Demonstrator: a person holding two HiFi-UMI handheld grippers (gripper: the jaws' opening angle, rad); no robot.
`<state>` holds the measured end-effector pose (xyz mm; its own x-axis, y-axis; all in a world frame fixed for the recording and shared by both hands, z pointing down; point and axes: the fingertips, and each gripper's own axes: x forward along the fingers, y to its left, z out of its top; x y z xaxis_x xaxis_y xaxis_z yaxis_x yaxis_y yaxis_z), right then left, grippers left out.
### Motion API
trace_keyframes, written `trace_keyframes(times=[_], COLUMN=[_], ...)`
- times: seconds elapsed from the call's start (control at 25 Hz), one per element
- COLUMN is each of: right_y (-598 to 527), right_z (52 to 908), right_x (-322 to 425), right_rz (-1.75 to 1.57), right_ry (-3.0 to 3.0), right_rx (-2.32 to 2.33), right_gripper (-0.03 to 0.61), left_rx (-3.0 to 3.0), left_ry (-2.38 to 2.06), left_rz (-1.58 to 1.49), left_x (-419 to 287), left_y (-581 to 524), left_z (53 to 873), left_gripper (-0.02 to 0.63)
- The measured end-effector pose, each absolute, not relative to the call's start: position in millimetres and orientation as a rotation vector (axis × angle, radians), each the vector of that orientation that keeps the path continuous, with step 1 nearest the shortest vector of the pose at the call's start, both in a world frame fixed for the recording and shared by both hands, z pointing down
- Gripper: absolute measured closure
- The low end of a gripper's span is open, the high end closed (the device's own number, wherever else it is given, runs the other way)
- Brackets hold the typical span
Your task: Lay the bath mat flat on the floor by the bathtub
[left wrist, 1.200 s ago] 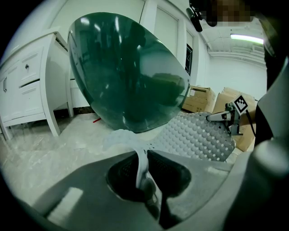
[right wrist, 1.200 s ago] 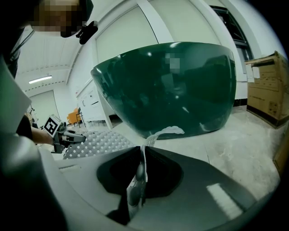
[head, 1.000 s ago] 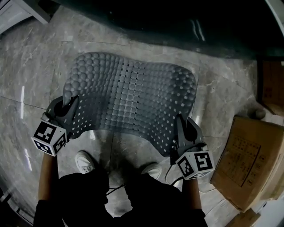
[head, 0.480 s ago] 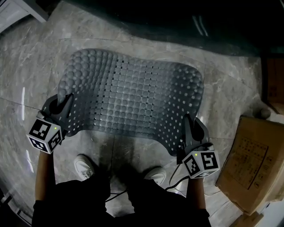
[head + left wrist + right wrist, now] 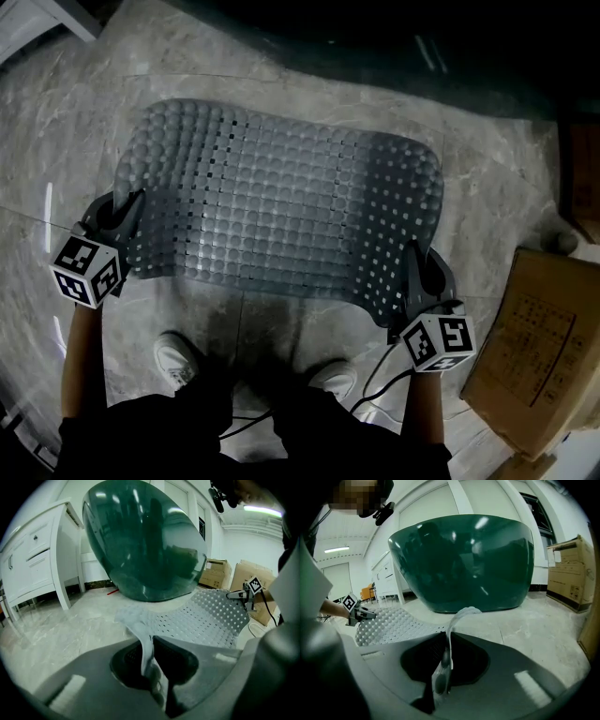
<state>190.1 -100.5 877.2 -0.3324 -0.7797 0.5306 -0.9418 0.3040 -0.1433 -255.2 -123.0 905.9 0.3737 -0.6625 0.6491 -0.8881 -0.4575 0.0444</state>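
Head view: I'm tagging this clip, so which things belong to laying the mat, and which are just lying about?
Part of the job:
bath mat, gripped at its near corners
left gripper
right gripper
floor
bathtub

Just lying about:
cardboard box
white cabinet

Left claw [image 5: 125, 214] and right claw [image 5: 413, 274] both clamped on bath mat [image 5: 281, 216] near corners, held wide apart, pointing forward.

Soft grey rubbery bath mat [image 5: 281, 216] – studded, perforated – on polished marble floor [image 5: 56, 169]; glossy dark-green bathtub [image 5: 464, 559].
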Motion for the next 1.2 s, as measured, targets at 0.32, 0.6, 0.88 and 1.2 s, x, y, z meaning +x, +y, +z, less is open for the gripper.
trace_keyframes(times=[0.32,0.6,0.88,1.2], right_y=[-104.6,-107.9,-113.6,-117.8], right_z=[903.1,924.1,942.3,965.6], right_x=[209.0,223.8,237.6,252.9], right_rz=[0.627,0.637,0.644,0.646], right_ry=[-2.169,-2.131,-2.084,-2.016], right_rx=[1.57,1.587,1.587,1.588], right_gripper=[0.528,0.527,0.522,0.512], left_rx=[2.199,2.15,2.113,2.068], left_ry=[-1.346,-1.338,-1.342,-1.346], left_rz=[0.813,0.843,0.875,0.926], left_x=[-277.5,-288.8,-297.1,-305.4], left_y=[-132.3,-137.5,-139.5,-140.6], left_z=[936.7,958.9,974.9,994.3], left_gripper=[0.588,0.588,0.583,0.574])
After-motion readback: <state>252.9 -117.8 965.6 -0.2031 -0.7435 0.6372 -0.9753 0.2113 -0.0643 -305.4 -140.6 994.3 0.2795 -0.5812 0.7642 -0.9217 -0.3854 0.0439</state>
